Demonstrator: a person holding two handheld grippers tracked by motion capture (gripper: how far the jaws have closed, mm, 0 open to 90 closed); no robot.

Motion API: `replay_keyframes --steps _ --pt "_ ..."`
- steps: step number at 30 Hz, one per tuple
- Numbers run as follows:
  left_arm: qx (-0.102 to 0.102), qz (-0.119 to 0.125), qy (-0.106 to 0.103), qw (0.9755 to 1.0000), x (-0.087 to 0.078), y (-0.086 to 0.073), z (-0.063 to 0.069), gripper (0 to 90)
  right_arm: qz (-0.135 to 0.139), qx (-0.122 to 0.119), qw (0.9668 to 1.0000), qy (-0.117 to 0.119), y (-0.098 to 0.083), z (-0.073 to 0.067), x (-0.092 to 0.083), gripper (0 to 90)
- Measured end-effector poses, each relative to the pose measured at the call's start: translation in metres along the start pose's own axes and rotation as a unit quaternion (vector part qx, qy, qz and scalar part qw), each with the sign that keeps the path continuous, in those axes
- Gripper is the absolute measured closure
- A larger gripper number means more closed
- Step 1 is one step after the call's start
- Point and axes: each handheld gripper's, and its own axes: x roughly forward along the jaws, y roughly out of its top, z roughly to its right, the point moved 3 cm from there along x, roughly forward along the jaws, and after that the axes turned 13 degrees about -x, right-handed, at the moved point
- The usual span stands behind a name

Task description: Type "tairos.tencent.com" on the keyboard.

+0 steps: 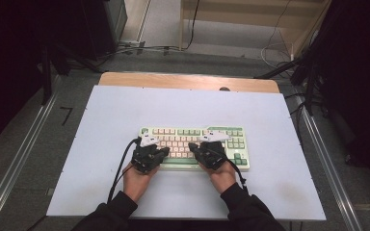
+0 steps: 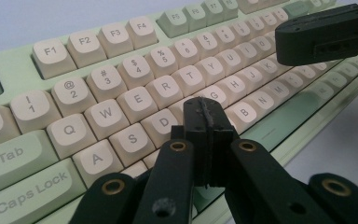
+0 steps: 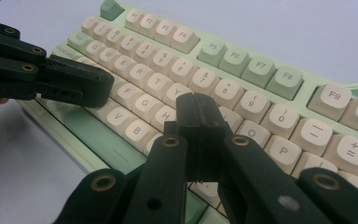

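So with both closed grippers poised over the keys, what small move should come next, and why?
Probably ease the left gripper straight down to press one key. Its jaws are shut into a single tip over the keyboard, near F and G, and the right gripper hangs shut over the J area.

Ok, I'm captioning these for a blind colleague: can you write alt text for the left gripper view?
The left gripper, its two black jaws shut together with nothing between them, points its tip at the home row of a pale green keyboard with cream keys, near F and G. The right gripper hangs over the keys at upper right.
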Motion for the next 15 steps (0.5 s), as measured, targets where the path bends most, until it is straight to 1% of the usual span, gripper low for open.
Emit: replay_keyframes --steps 5,8,13,15 --pt "0.001 0.0 0.001 1.0 0.0003 -0.0002 0.0002 90.0 0.0 0.0 1.0 -0.001 -0.0002 0.0002 -0.0003 87.3" --pt "0.003 -0.005 0.001 1.0 0.0022 -0.0016 0.0004 90.0 0.0 0.0 1.0 -0.001 -0.0003 0.0005 -0.0007 87.3" --pt "0.002 -0.004 0.001 1.0 0.0013 -0.0014 0.0007 90.0 0.0 -0.001 1.0 -0.002 -0.0004 0.0003 -0.0009 87.3" --pt "0.0 0.002 -0.002 1.0 -0.0001 -0.0003 0.0012 90.0 0.0 0.0 1.0 -0.001 -0.0003 0.0 -0.0008 87.3"
